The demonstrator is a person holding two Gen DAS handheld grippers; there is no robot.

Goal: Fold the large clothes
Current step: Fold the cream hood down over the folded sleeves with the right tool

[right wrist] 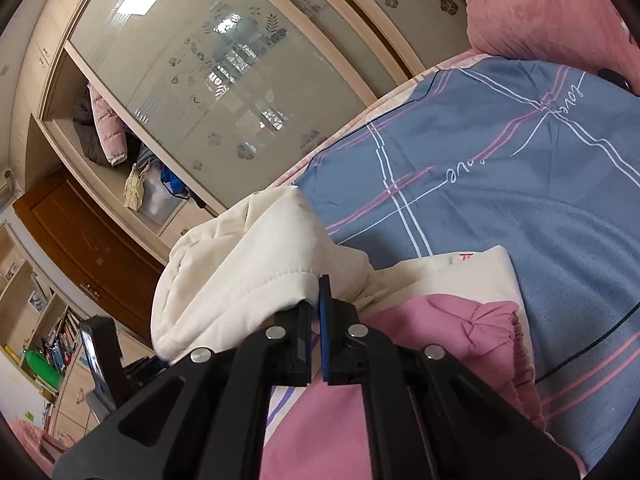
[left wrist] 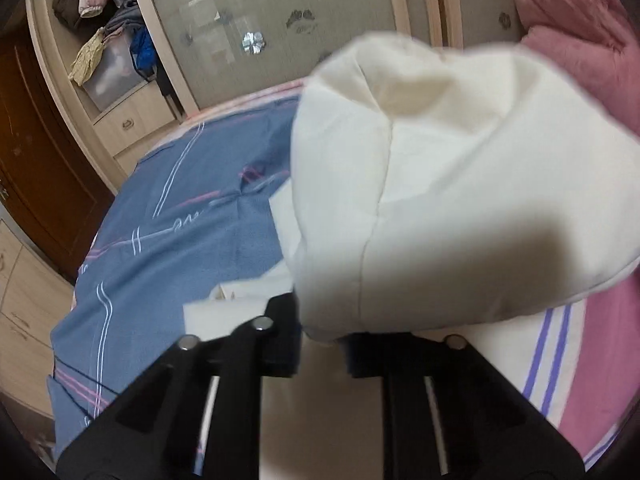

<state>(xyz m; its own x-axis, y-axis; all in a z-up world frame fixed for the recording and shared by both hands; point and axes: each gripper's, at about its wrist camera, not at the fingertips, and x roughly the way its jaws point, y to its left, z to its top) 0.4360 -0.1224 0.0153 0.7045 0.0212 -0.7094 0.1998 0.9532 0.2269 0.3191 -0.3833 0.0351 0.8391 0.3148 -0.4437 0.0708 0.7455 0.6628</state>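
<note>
Two pairs of black tongs are seen above a bed covered by a blue-grey sheet (right wrist: 500,184) with pink and white lines and the word "love" written on it. A cream garment (left wrist: 460,184) with pink parts is being handled. In the left wrist view, a bulging cream fold is lifted in front of the left tongs (left wrist: 320,340); cloth lies over the gap between the fingers, the tips are hidden, and whether the cloth is pinched cannot be told. More cream cloth is spread flat on the bed below, beside a pink band with purple stripes (left wrist: 556,344).

In the right wrist view, the right tongs (right wrist: 318,300) are pressed together on a stitched cream hem (right wrist: 276,280), with blue pads (right wrist: 325,320) showing between the fingers. From the hem, the cream cloth hangs in a loose bunch to the left. Below and to the right of the tongs, a pink sleeve with a gathered cuff (right wrist: 492,320) lies on the bed, next to a flat cream panel (right wrist: 460,276).

A pink quilt (right wrist: 540,12) is piled at the far end of the bed. Behind the bed, a wardrobe with frosted flower-patterned sliding doors (right wrist: 224,80) is seen, with jackets stuffed in an open compartment (right wrist: 104,128).
</note>
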